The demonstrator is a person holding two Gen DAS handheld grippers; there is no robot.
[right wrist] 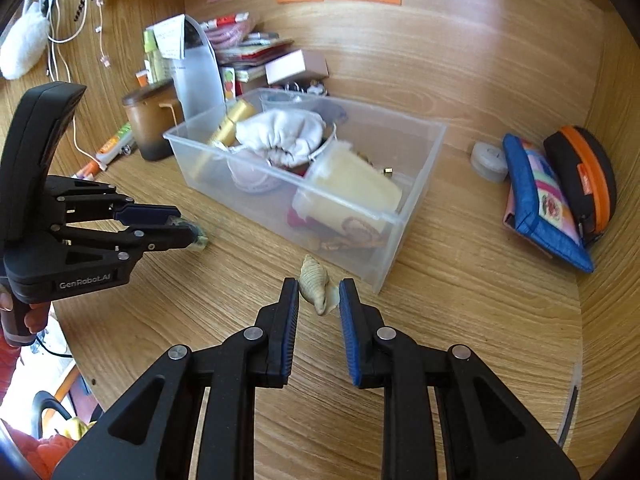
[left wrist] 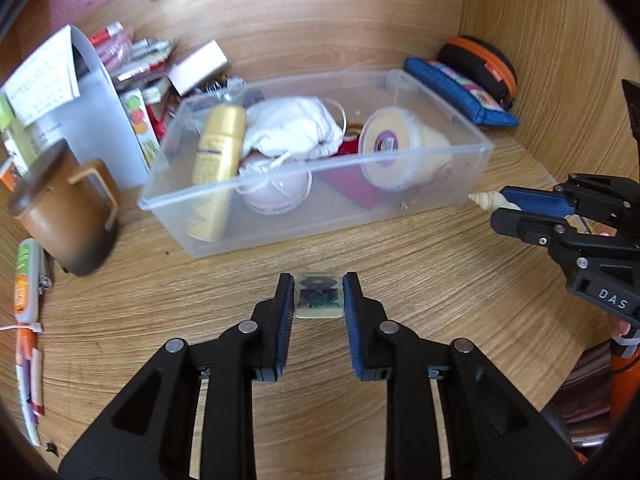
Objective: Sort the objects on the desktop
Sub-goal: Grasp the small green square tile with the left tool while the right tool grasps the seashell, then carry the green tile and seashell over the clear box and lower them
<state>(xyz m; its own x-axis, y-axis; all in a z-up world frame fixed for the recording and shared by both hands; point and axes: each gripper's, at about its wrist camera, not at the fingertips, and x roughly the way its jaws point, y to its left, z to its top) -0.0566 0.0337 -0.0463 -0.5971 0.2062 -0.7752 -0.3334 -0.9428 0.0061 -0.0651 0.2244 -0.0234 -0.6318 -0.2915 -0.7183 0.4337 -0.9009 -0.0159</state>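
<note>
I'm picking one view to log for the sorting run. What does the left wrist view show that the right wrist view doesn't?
Only the left wrist view: the small clear square item face-on between the left gripper pads.

Only the right wrist view: the round grey case beside the blue pouch, and white cables hanging on the wall.

Both: the clear bin, brown mug, gold bottle, and the seashell at the right gripper.
</note>
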